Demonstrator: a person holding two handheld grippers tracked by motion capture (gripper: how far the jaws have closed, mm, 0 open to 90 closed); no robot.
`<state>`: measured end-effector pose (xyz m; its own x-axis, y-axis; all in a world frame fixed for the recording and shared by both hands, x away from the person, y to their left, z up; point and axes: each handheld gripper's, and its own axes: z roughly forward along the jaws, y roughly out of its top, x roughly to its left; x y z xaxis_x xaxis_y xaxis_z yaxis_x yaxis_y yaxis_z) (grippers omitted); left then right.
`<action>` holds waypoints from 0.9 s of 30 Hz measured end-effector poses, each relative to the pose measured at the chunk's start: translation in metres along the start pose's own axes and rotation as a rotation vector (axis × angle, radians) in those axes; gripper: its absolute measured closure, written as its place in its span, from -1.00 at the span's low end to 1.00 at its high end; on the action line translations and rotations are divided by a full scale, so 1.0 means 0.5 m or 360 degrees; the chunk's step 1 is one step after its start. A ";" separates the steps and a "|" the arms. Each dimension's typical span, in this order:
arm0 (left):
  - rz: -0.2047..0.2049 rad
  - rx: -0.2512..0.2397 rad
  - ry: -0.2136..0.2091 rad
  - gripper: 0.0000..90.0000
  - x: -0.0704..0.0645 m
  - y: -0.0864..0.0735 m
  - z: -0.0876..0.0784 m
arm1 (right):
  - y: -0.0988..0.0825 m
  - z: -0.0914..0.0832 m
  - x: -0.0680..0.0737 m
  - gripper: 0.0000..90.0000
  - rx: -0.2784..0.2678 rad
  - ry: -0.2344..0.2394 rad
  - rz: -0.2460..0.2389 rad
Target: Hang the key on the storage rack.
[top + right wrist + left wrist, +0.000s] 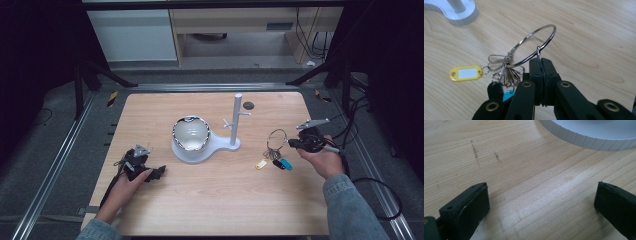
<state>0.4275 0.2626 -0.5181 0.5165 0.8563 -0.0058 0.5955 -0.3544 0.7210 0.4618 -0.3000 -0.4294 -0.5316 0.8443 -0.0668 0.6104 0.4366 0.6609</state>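
Observation:
A large metal key ring [534, 42] carries several wire clips and yellow [466, 73], black [494, 90] and blue [508, 95] tags. My right gripper [541, 61] is shut on the ring's lower edge and holds it just above the wood. In the high view the ring [276, 138] stands up left of the right gripper [295, 143], with the tags [274, 163] resting on the table. A white stand [235, 120] with a post and short pegs rises from a white base that also holds a bowl [190, 133]. My left gripper [160, 172] rests open on the table, nothing between its fingers [472, 207].
The white base's ribbed edge [584, 137] lies ahead of the left gripper. A small dark disc [248, 105] sits near the table's far edge. Black cables trail off the right side [370, 185]. Bare wood spreads across the near half of the table [225, 200].

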 end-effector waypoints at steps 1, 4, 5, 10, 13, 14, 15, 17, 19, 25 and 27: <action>0.0000 0.0000 0.0000 -1.00 0.000 0.000 0.000 | 0.003 -0.002 0.000 0.97 -0.0004 -0.0003 -0.0001; 0.0000 0.0000 0.0000 -1.00 0.000 0.000 0.000 | 0.010 -0.007 0.002 0.98 -0.0020 0.0004 0.0000; 0.0000 0.0000 0.0000 -1.00 0.000 0.000 0.000 | 0.011 -0.009 0.002 0.97 -0.0024 0.0003 -0.0005; 0.0000 0.0000 0.0000 -1.00 0.000 0.000 0.000 | 0.021 -0.019 0.004 0.97 -0.0041 0.0011 -0.0017; 0.0000 0.0000 0.0000 -1.00 0.000 0.000 0.000 | 0.028 -0.026 0.007 0.97 -0.0045 0.0010 -0.0031; 0.0000 0.0001 0.0000 -1.00 0.000 0.000 0.000 | 0.030 -0.028 0.007 0.97 -0.0045 0.0007 -0.0035; 0.0000 0.0000 0.0000 -1.00 0.000 0.000 0.000 | 0.032 -0.030 0.008 0.97 -0.0047 0.0009 -0.0035; 0.0001 0.0001 0.0000 -1.00 0.000 0.000 0.000 | 0.037 -0.035 0.007 0.97 -0.0046 0.0011 -0.0042; 0.0000 0.0000 0.0000 -1.00 0.000 0.000 0.000 | 0.041 -0.040 0.007 0.97 -0.0049 0.0017 -0.0045; 0.0000 0.0000 0.0000 -1.00 0.000 0.000 0.000 | 0.059 -0.056 0.007 0.97 -0.0061 0.0011 -0.0067; 0.0000 0.0000 0.0000 -1.00 0.000 0.000 0.000 | 0.065 -0.061 0.007 0.97 -0.0064 0.0005 -0.0075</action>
<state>0.4275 0.2626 -0.5181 0.5165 0.8563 -0.0056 0.5956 -0.3545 0.7208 0.4619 -0.2924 -0.3854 -0.5613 0.8220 -0.0961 0.5608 0.4631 0.6863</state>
